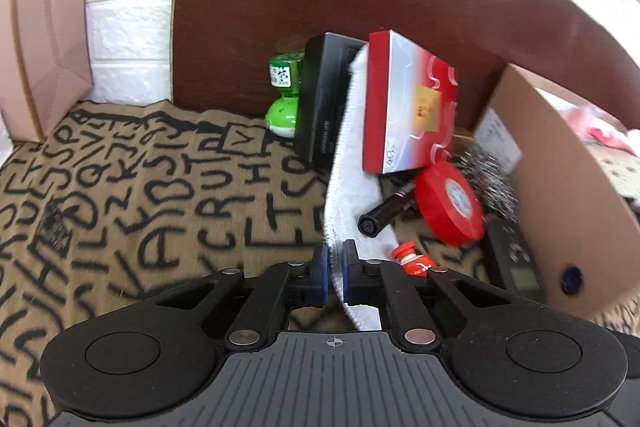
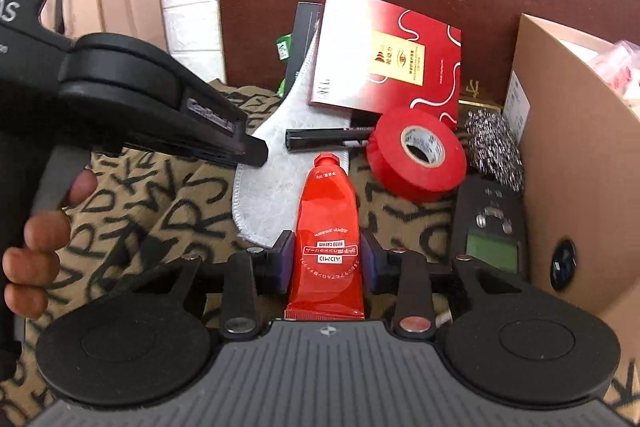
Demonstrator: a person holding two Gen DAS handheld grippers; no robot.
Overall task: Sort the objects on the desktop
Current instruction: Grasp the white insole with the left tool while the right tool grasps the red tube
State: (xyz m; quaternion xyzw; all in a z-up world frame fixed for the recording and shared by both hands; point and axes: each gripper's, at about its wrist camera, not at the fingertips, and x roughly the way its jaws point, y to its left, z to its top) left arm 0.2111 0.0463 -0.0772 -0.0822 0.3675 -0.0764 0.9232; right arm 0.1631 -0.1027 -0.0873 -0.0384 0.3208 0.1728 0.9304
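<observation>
On the letter-print cloth [image 2: 160,211], we judge a pick-up step underway: our left gripper [image 1: 335,267] pinches the white cloth [image 1: 352,183], our right gripper [image 2: 329,259] clamps the red tube [image 2: 327,227], and next we must carry it to the cardboard box [image 2: 576,155] at three o'clock.

Black hand-held gripper [image 2: 328,259] with blue pads [image 2: 285,261], silver rivets, ribbed grey base.

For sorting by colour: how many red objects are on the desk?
3: a red hand-cream tube in the right gripper, a red tape roll beside it, a red-and-white flat box behind. Others may be hidden.
</observation>
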